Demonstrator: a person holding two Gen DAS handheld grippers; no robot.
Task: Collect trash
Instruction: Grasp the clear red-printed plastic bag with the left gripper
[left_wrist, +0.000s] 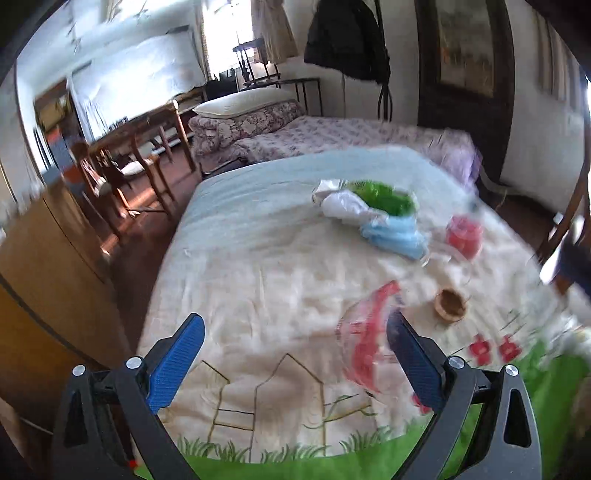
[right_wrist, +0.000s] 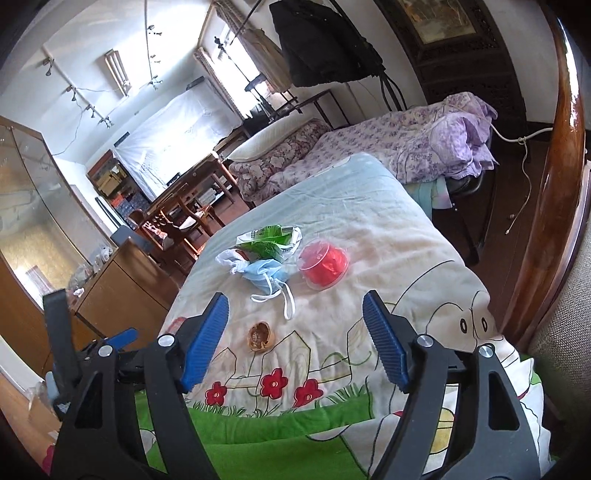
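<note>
Trash lies on the bed cover. There is a green wrapper, crumpled white paper, a blue face mask, a clear cup with red inside and a nut shell. My left gripper is open wide. A blurred clear wrapper with red print sits just inside its right finger, and contact is unclear. My right gripper is open and empty, with the shell between and ahead of its fingers. One pad of the left gripper shows at its left.
A wooden cabinet stands left of the bed. A second bed with a purple floral cover lies beyond. Table and chairs are at the back left. A dark coat hangs behind. A glossy wooden post rises at the right.
</note>
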